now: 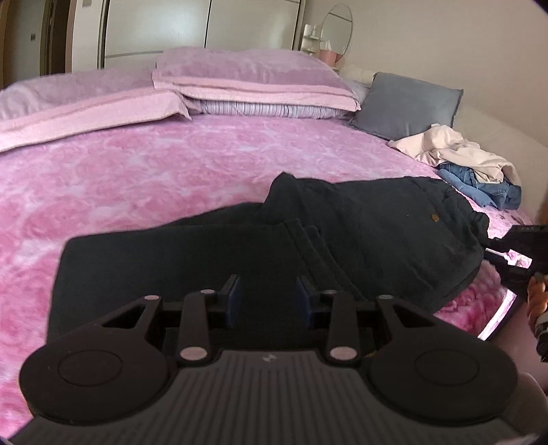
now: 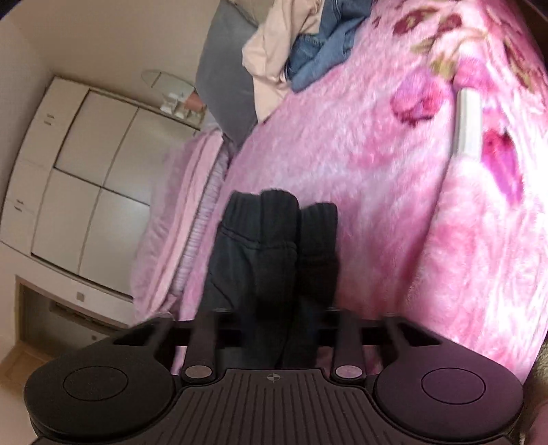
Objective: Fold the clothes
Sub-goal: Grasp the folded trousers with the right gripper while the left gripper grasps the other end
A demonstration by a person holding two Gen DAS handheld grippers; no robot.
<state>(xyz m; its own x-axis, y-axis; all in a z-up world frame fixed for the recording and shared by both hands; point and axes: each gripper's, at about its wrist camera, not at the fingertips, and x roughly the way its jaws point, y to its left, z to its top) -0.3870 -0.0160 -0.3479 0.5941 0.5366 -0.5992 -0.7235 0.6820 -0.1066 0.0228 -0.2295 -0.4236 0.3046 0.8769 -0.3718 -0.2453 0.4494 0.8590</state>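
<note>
A black garment [image 1: 212, 253] with a brass button lies spread across the pink bed cover [image 1: 144, 171]. My left gripper [image 1: 269, 297] hovers open just above its near part, blue pads [image 1: 234, 301] apart with nothing between them. At the right edge of the left wrist view, my right gripper [image 1: 493, 253] pinches the garment's far right end. In the right wrist view the black garment [image 2: 274, 239] bunches up between the fingers of the right gripper [image 2: 277, 321], its ribbed ends sticking out ahead. The cloth hides the pads.
A heap of cream and blue denim clothes [image 1: 476, 164] [image 2: 308, 44] lies near a grey cushion [image 1: 404, 106]. Pink pillows [image 1: 253, 78] line the far side of the bed. A white wardrobe [image 2: 78, 171] and a round mirror [image 1: 337, 29] stand beyond. A hand [image 1: 536, 294] shows at right.
</note>
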